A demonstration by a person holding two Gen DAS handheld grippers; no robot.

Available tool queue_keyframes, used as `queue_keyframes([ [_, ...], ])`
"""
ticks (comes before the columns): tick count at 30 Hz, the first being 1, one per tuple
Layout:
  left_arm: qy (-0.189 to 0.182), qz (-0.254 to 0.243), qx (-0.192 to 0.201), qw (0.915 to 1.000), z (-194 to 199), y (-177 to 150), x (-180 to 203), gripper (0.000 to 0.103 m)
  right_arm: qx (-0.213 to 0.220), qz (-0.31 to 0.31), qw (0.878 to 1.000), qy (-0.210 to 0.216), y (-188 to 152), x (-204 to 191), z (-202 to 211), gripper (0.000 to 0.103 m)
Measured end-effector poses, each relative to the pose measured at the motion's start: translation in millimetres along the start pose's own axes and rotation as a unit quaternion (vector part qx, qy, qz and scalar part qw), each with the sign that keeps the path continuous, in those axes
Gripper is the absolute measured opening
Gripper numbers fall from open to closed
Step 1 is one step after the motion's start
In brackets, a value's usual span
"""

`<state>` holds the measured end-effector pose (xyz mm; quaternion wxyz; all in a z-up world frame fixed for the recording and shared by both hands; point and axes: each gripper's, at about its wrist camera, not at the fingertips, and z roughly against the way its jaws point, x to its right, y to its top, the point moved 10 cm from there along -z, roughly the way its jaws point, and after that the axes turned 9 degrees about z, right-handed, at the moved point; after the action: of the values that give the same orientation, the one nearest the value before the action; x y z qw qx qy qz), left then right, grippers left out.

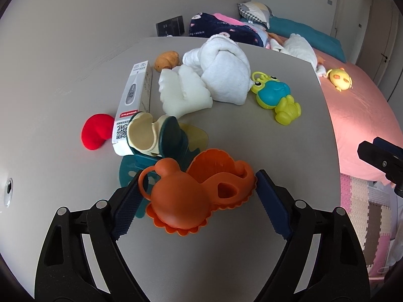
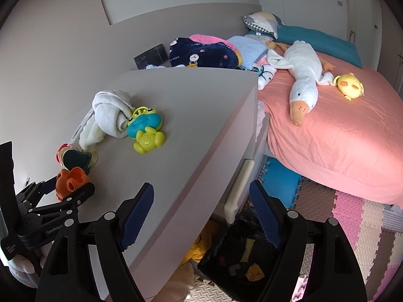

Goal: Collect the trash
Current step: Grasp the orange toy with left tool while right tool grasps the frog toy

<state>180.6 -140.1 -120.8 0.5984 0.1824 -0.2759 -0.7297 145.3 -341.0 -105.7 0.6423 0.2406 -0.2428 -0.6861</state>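
Note:
My left gripper (image 1: 197,188) is open around an orange silicone bib (image 1: 196,196) on the grey tabletop (image 1: 226,239); its fingers stand at either side of the bib. The bib also shows in the right wrist view (image 2: 70,177). Behind it lie a dark teal bib (image 1: 161,138), a white thermometer box (image 1: 133,100) and a red heart-shaped piece (image 1: 97,130). My right gripper (image 2: 201,206) is open and empty, held over the table's edge above a black trash bag (image 2: 241,256) on the floor with scraps inside.
A white towel (image 1: 221,73), a cream cloth (image 1: 183,93), a green and blue frog toy (image 1: 274,95) and a small brown toy (image 1: 167,59) lie on the table. A pink bed (image 2: 340,130) with a goose plush (image 2: 302,75) stands at the right. Foam mats (image 2: 352,214) cover the floor.

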Motion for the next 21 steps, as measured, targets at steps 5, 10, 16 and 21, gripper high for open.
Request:
queue_keyframes([
  [5,-0.002,0.013,-0.002,0.9999,6,0,-21,0.084,-0.008,0.008,1.0,0.006,6,-17,-16,0.079],
  [10,0.003,0.029,0.003,0.9996,13,3,-45,0.084,-0.015,0.016,1.0,0.014,12,-31,-33,0.079],
  [16,0.011,0.056,0.001,0.9984,13,7,-73,0.084,-0.021,0.033,0.999,0.019,23,-45,-53,0.079],
  [21,0.015,0.069,0.001,0.9975,14,9,-88,0.084,-0.021,0.054,0.998,0.013,37,-52,-68,0.079],
])
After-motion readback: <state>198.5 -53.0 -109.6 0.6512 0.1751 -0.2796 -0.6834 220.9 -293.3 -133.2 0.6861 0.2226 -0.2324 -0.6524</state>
